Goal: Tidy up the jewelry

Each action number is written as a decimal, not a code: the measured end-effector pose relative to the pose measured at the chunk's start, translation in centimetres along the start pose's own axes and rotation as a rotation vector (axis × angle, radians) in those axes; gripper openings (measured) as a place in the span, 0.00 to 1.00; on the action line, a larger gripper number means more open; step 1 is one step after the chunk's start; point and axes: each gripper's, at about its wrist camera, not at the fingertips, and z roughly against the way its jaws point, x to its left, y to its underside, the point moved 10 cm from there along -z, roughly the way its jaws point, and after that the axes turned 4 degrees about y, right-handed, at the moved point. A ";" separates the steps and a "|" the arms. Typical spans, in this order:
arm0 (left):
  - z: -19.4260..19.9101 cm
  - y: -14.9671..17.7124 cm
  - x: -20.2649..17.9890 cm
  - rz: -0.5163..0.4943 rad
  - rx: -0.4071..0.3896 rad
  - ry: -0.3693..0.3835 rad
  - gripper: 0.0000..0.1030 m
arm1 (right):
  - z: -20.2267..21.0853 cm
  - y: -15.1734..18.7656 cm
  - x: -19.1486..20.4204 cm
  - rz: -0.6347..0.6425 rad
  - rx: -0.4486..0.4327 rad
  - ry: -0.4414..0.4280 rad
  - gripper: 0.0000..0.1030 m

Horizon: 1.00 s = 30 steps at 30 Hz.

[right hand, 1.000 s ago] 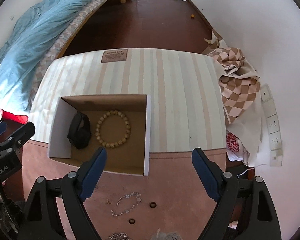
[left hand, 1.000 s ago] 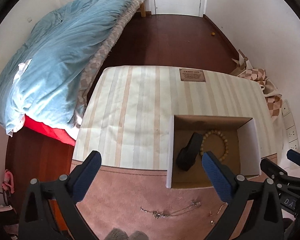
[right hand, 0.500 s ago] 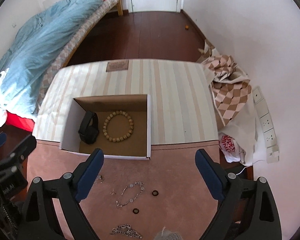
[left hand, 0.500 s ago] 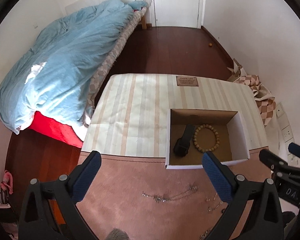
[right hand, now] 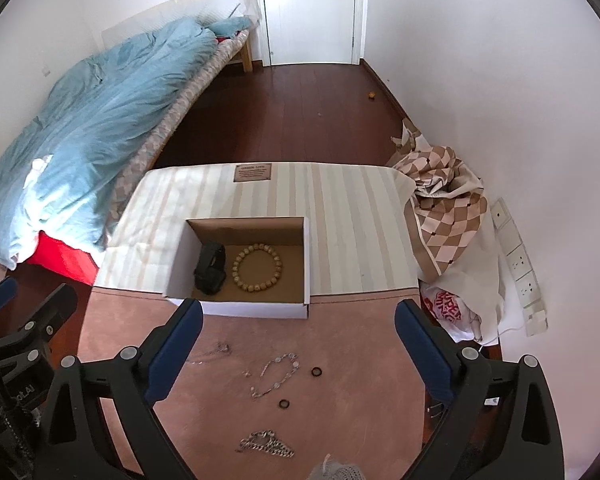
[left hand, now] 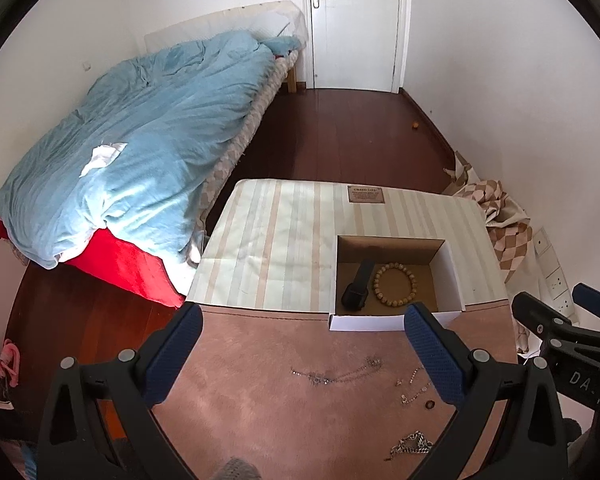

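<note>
An open cardboard box (left hand: 454,280) (right hand: 306,256) sits on the table and holds a black watch (left hand: 357,285) (right hand: 211,268) and a wooden bead bracelet (left hand: 395,283) (right hand: 257,267). On the pink mat in front lie a thin silver necklace (left hand: 336,374), a silver bracelet (right hand: 276,374), two dark rings (right hand: 317,371) (right hand: 284,404), small earrings (left hand: 414,378) and a chunky silver chain (right hand: 266,446) (left hand: 412,442). My left gripper (left hand: 300,354) and right gripper (right hand: 299,346) are both open, empty, and held high above the mat.
The table has a striped cloth (left hand: 276,236) at the back and a pink mat (right hand: 360,380) in front. A bed with a blue duvet (left hand: 132,152) stands to the left. Checked fabric (right hand: 448,216) and a bag lie at the right by the wall.
Both grippers have pulled up and back from the box, so the view widens and more of the jewelry on the mat shows. Both stay open.
</note>
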 end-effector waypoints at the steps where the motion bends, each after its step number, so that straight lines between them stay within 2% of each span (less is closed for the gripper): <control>1: 0.3 0.2 0.1 0.003 -0.003 -0.006 1.00 | 0.2 0.1 0.0 -0.003 0.001 -0.003 0.95; 7: -0.2 2.7 0.9 0.032 0.022 -0.026 1.00 | -0.3 3.0 -0.1 -0.040 0.048 -0.061 0.96; 10: -1.4 5.1 1.3 0.028 0.050 -0.054 1.00 | -2.4 6.4 -0.5 -0.066 0.108 -0.080 0.96; 16: -6.4 13.4 1.9 -0.007 0.233 -0.098 1.00 | -7.6 15.3 -1.8 -0.104 0.285 -0.088 0.94; 18: -7.7 15.8 2.2 -0.014 0.287 -0.114 1.00 | -9.2 18.2 -1.8 -0.123 0.341 -0.105 0.78; 21: -8.9 18.4 2.6 -0.011 0.345 -0.123 1.00 | -10.6 21.1 -1.3 -0.145 0.403 -0.133 0.69; 24: -9.7 19.9 2.7 -0.015 0.378 -0.126 1.00 | -11.6 22.9 -0.8 -0.126 0.427 -0.117 0.66; 28: -10.8 21.3 2.4 -0.020 0.418 -0.122 1.00 | -11.7 23.5 -0.3 -0.068 0.399 -0.060 0.58; 30: -11.0 21.4 2.2 -0.025 0.423 -0.122 1.00 | -11.6 23.3 -0.1 -0.050 0.381 -0.041 0.30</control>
